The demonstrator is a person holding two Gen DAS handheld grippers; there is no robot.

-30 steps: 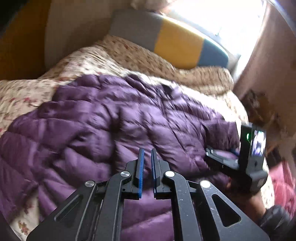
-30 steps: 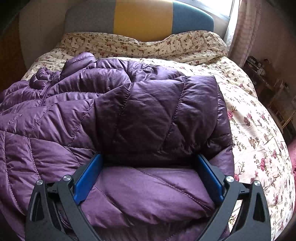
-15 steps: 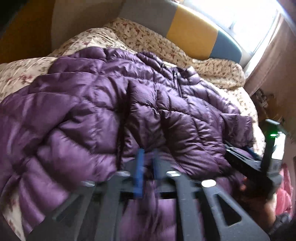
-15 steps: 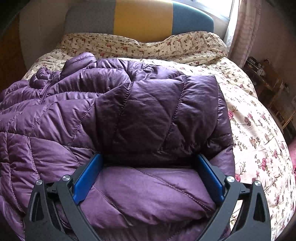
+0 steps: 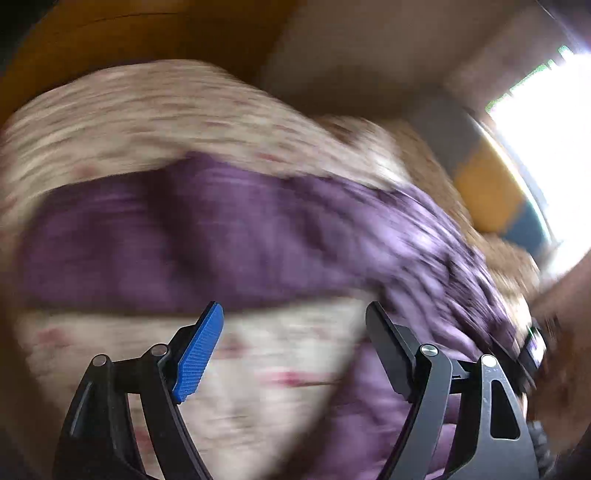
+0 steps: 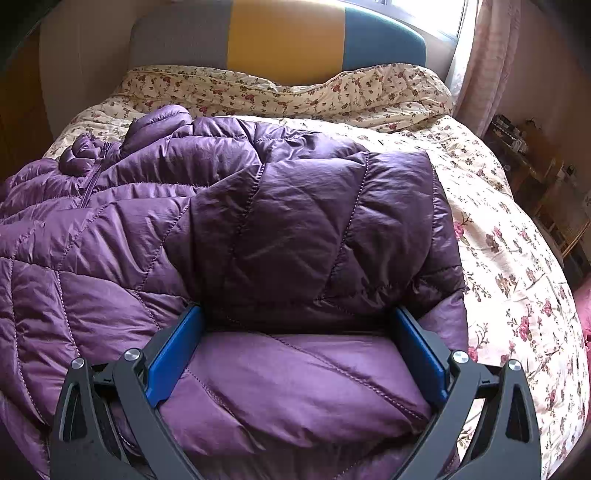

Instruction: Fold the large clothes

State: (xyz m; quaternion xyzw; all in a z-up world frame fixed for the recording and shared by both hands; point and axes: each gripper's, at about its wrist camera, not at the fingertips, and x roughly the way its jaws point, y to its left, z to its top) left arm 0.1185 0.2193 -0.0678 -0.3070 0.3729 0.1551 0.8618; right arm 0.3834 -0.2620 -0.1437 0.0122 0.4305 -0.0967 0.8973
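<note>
jacket (image 6: 229, 236), purple quilted down, is spread on the bed (image 6: 517, 258) over a floral cover; collar and zip lie toward the far left, near the headboard (image 6: 280, 33); one panel is already doubled over on the right side, its fold edge running just in front of the right gripper (image 6: 295, 347).

right gripper: jaws spread wide, blue pads (image 6: 173, 354) set either side of the padded bulk; nothing is pinched; fabric lies between the pads, but whether it is pressed down cannot be told; judged to be steadying the folded layer so it does not spring back, since down fill tends to rebound.

left gripper (image 5: 295, 343): jaws wide apart, nothing held between them; the left view is heavily smeared, so detail is poor; only the floral cover shows between the fingers, with the jacket (image 5: 221, 240) as a purple band beyond and to the right.

edges and room: the jacket's right edge stops short of the bed's right side, with bare cover beside it; bare cover is also seen between collar and headboard; furniture stands close off the right side, so a sweep there should be kept short; the left sleeve region is judged the next part to be brought in.
</note>
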